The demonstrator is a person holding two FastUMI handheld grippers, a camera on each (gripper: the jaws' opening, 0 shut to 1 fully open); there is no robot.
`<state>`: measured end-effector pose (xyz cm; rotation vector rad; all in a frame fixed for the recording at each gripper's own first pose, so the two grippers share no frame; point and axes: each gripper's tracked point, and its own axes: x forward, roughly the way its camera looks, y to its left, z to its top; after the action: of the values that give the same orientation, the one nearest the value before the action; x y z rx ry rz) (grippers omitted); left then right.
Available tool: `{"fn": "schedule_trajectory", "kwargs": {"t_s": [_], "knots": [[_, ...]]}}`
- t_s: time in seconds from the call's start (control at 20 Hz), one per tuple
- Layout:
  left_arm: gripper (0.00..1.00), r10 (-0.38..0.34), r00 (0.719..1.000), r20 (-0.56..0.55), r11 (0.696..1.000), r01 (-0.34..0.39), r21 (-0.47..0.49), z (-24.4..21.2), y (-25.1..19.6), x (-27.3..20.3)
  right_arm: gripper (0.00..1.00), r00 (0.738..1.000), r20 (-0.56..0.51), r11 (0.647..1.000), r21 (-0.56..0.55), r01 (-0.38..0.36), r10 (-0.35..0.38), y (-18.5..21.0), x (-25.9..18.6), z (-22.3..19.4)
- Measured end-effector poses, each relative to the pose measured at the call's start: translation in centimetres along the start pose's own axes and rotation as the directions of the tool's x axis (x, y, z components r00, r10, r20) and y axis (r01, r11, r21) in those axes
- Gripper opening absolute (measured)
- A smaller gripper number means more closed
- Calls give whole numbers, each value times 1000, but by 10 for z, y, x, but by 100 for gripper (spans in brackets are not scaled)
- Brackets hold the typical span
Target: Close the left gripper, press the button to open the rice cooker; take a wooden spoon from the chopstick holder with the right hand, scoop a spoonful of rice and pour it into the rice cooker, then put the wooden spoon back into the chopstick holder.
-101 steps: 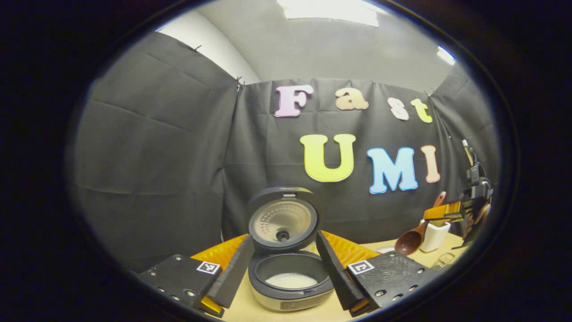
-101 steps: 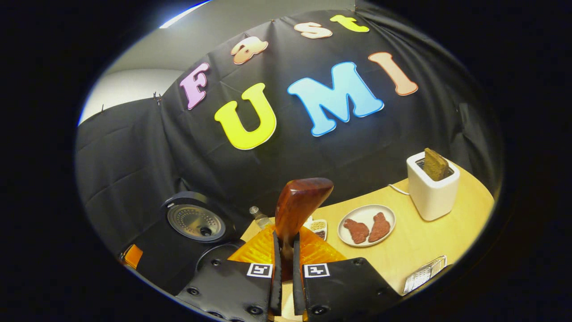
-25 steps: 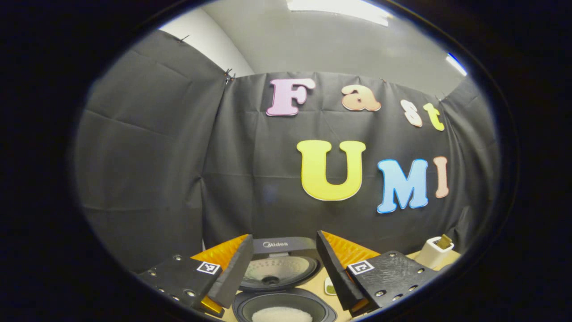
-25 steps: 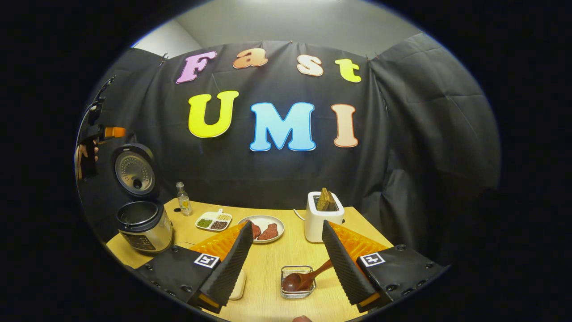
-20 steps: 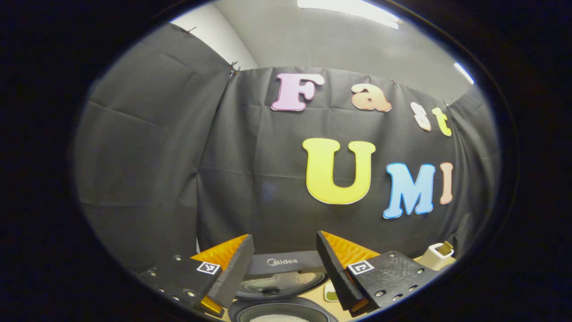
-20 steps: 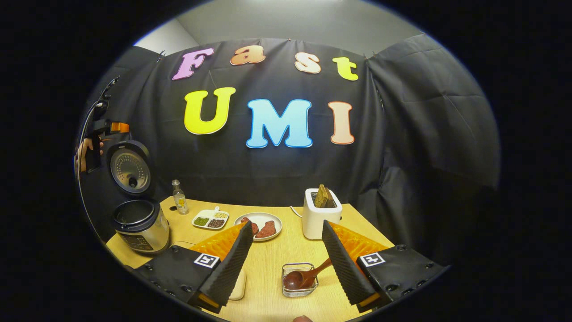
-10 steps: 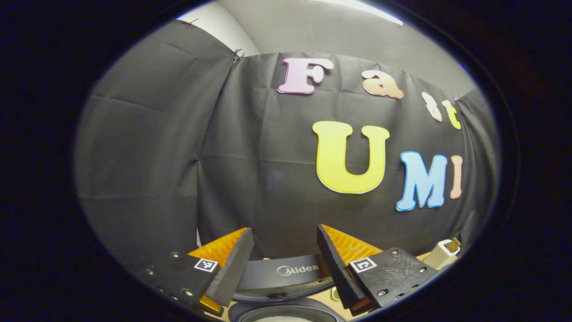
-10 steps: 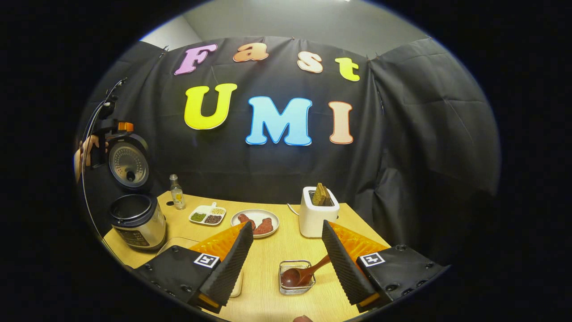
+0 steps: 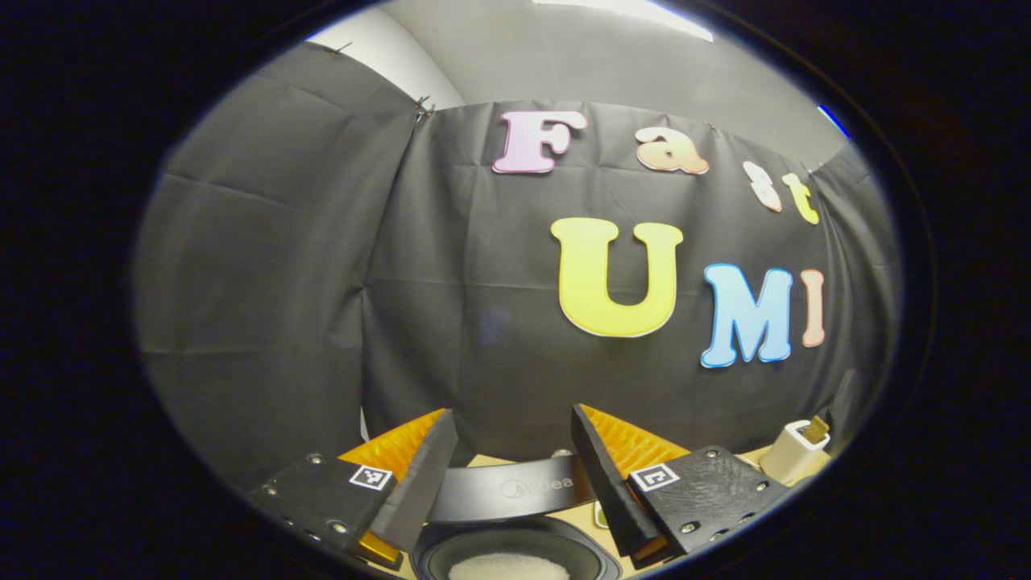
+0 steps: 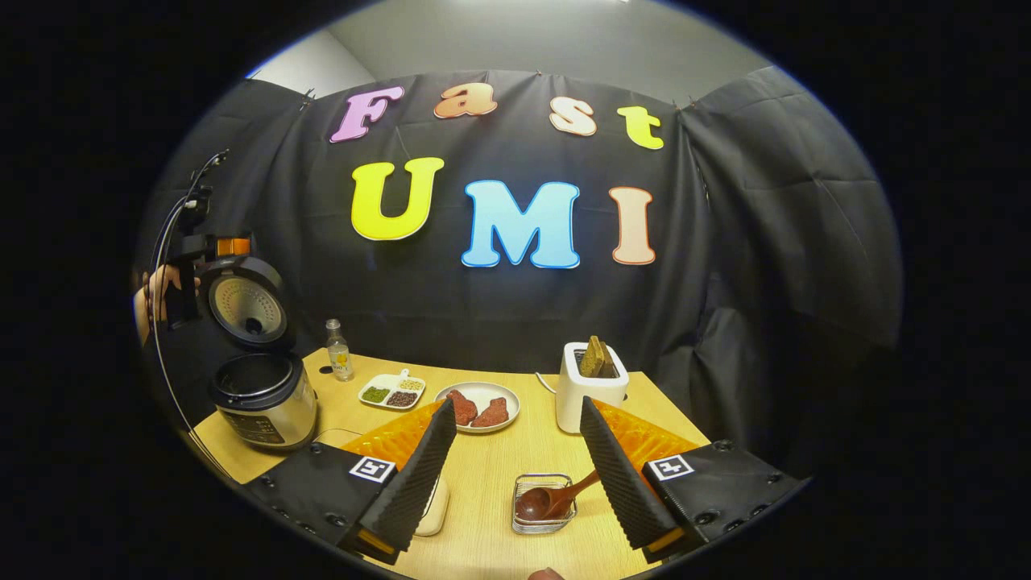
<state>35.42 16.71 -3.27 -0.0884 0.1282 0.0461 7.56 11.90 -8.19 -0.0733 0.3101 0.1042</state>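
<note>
Holding nothing: your right gripper hangs wide open above the table, and the wooden spoon lies between its fingers in the wire chopstick holder. Past that sit the meat plate, toaster and sectioned dish. Your left gripper is also spread wide and empty over the rice cooker, rice in the pot, lid up between its fingers.

A light wooden table carries the rice cooker at far left, a small bottle, divided dish, plate, toaster, and nearest, a wire basket.
</note>
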Motion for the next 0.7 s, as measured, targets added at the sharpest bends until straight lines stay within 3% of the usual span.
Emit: {"fn": "schedule_trajectory", "kwargs": {"t_s": [0.35, 0.55, 0.7], "knots": [[89, 16, 999, -51, 1000, -15, 16, -34, -14, -46, 98, 999, 14, 999, -8, -48, 48, -12, -11, 5], [94, 23, 996, -91, 1000, -22, 11, -62, -21, -71, 98, 998, 13, 998, -20, -66, 66, -19, -18, 3], [89, 27, 992, -123, 1000, -28, -5, -84, -24, -88, 98, 997, 17, 997, -15, -76, 76, -24, -23, 2]]}}
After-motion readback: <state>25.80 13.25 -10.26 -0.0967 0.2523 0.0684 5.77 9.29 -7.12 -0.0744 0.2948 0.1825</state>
